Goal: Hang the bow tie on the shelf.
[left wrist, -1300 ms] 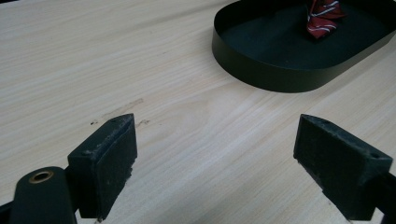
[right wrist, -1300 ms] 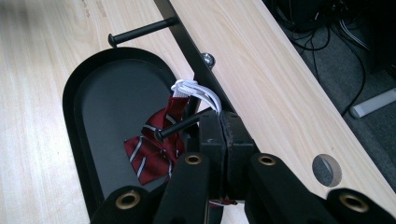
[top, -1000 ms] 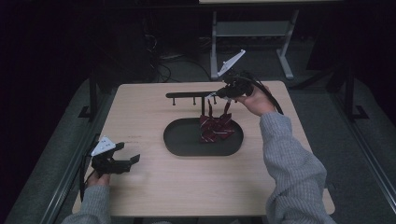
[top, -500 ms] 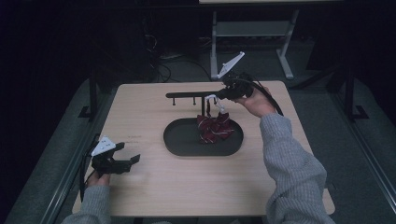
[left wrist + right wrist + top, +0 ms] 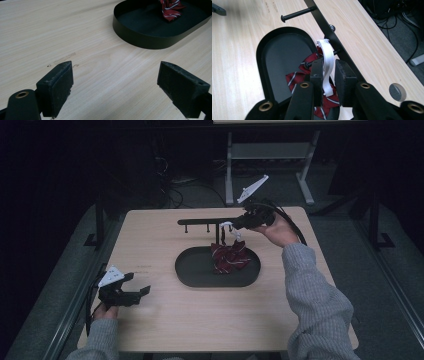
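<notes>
White strap point(image 5: 327, 65) is what the right gripper point(image 5: 331, 72) is working with here — it's the band of a red striped bow tie point(image 5: 230, 257), and it's looping over one of the pegs point(image 5: 322, 60) on the black rack point(image 5: 210, 222) that's standing over the oval black tray point(image 5: 195, 270). The bow itself is dangling down into the tray, so the peg seems to be taking the weight. In the right gripper view the jaws are sitting either side of the strap with a bit of a gap on one side, and they have just been opening, so I'd call that letting go rather than clamping. Makes sense: once the loop is sitting on the peg there's no reason to be pinching it.

The left gripper point(image 5: 131, 292) is resting well away near the front left corner of the wooden table point(image 5: 165, 320), jaws spread wide with nothing between them — probably just keeping clear of the rack.
</notes>
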`<state>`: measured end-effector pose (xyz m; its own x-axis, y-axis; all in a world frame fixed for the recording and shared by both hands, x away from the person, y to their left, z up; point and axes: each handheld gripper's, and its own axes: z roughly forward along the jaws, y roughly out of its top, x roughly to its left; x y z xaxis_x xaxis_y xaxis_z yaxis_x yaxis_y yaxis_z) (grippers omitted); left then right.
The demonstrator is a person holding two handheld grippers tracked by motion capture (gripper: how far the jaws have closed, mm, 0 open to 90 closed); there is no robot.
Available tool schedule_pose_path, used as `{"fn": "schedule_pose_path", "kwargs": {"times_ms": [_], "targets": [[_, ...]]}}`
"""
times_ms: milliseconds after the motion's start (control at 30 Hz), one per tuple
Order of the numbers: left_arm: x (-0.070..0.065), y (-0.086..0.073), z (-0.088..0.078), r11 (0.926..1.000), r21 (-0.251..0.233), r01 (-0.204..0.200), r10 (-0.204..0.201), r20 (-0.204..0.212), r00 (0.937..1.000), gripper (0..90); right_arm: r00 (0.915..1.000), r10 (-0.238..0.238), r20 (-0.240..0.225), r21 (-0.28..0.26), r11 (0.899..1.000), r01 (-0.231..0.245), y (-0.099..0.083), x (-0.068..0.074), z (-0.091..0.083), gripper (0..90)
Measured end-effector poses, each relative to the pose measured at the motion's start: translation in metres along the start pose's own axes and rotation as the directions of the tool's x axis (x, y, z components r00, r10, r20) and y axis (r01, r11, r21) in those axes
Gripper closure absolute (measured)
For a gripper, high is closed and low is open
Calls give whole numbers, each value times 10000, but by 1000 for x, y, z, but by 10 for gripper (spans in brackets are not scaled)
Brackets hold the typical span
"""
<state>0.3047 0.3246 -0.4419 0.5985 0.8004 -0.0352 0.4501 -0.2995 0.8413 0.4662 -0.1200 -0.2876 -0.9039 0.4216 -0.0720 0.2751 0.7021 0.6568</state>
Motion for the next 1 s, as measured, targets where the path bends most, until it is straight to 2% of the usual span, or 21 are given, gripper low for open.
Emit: {"fn": "schedule_pose_path", "kwargs": {"times_ms": [333, 1000], "targets": [[-1, 0, 1, 10000, 7, -51, 51, 64, 10000, 130, 9988, 424, -260, -51, 9991, -425, -5, 1, -5, 713], [-1, 0, 1, 10000, 8, -78, 78, 54, 10000, 130, 9972, 644, -379, -235, 9976, -653, -12, 3, -16, 644]]}}
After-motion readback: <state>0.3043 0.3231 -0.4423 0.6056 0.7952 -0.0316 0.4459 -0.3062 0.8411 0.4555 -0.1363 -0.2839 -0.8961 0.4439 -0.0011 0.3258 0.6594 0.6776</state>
